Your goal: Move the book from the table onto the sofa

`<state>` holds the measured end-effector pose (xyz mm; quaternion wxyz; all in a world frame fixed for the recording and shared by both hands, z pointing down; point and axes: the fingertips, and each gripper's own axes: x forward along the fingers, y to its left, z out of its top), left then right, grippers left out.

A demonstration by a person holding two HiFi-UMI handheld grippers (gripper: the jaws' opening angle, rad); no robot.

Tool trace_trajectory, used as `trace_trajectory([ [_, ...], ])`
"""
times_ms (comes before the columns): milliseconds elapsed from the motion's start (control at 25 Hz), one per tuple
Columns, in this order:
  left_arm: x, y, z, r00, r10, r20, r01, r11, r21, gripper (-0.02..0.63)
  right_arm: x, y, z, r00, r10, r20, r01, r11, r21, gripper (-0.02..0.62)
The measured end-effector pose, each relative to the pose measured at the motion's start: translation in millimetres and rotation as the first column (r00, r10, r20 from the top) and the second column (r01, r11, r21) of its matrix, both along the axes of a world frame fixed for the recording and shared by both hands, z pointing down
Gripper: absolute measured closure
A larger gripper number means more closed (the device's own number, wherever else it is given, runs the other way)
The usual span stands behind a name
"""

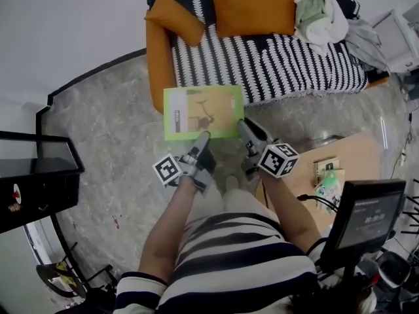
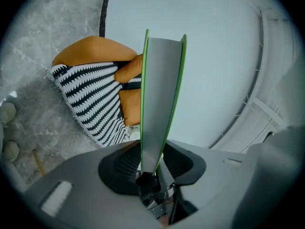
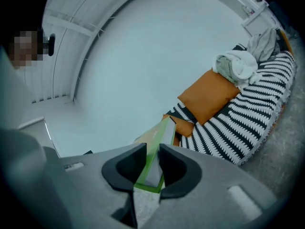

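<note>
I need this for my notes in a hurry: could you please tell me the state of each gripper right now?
Left gripper: closed on the green book.
Right gripper: closed on the same book.

Nothing can be read outright. The book (image 1: 203, 112) has a dark line of lettering on the white strip along its left edge, too small to make out. The screen (image 1: 370, 218), lower right of the book, shows blurred pale digits.
</note>
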<state>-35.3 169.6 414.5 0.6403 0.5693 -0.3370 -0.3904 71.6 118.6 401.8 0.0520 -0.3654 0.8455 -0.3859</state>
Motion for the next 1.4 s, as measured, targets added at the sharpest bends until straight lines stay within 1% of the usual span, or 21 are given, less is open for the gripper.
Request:
trace_trajectory([
  [240, -14.9, -24.8, 2.1, 0.999, 0.046, 0.002, -0.046, 0.999, -0.004, 0.462, -12.6, -21.6, 2.3, 0.999, 0.053, 0.010, -0.053, 0.999, -0.001, 0.515],
  [600, -46.5, -49.6, 7.9, 0.994, 0.111, -0.006, -0.111, 0.994, -0.005, 0.462, -41.1, -37.7, 8.4, 0.992, 0.123, 0.013, -0.123, 0.992, -0.003, 0.515],
  [680, -48.0, -54.1, 9.2, 0.992, 0.125, -0.001, -0.125, 0.992, -0.002, 0.462, -41.4, -39.0, 9.2, 0.991, 0.133, 0.006, -0.133, 0.991, -0.006, 0.516],
  [840, -44.1, -60.0, 10.6, 0.988, 0.152, -0.014, -0.152, 0.988, -0.003, 0.462, -37.7, -44.5, 11.3, 0.988, 0.152, -0.006, -0.152, 0.988, -0.014, 0.517],
  [960, -44.8, -67.3, 14.5, 0.988, 0.152, -0.021, -0.152, 0.988, -0.009, 0.462, -38.1, -51.8, 13.3, 0.988, 0.153, -0.011, -0.153, 0.988, -0.016, 0.517],
  [1120, -44.2, -79.6, 17.0, 0.987, 0.159, -0.010, -0.159, 0.987, -0.013, 0.462, -37.9, -64.0, 17.9, 0.989, 0.148, -0.012, -0.148, 0.989, -0.027, 0.518],
  [1400, -44.1, -115.0, 20.2, 0.991, 0.134, -0.001, -0.134, 0.991, -0.013, 0.462, -38.8, -102.2, 23.2, 0.993, 0.121, -0.014, -0.121, 0.992, -0.031, 0.520],
])
